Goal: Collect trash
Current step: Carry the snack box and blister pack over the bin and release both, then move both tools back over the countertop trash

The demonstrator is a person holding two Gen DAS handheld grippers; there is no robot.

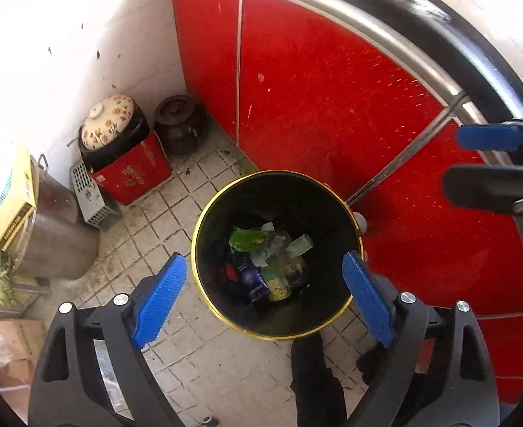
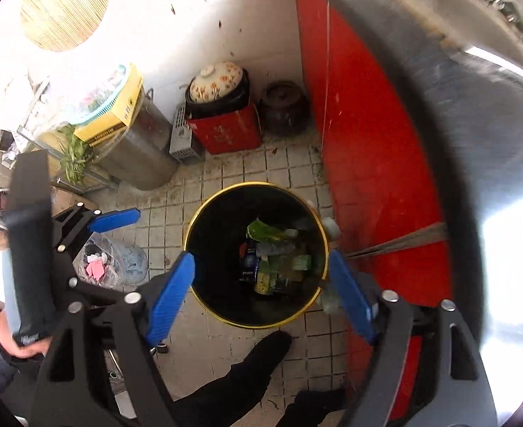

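Left gripper [image 1: 263, 286] fingers wide apart, holding nothing; right gripper [image 2: 261, 290] the same. Both hang over the gold-rimmed black bin [image 1: 204, 220] on the tiled floor [image 1: 197, 356], near the red cabinet [image 1: 332, 89]. Wrappers and crushed bottles [image 1: 268, 259] inside look light, crinkly, slippery; pinch a folded edge or bottle neck.

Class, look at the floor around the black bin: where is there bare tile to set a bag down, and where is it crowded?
Bare tile lies between the black bin and the red box at the back wall, and just in front of the bin toward the camera. It is crowded along the left wall, with the steel pot, the grey cage and the clear plastic bag. The red cabinet sits close on the right.
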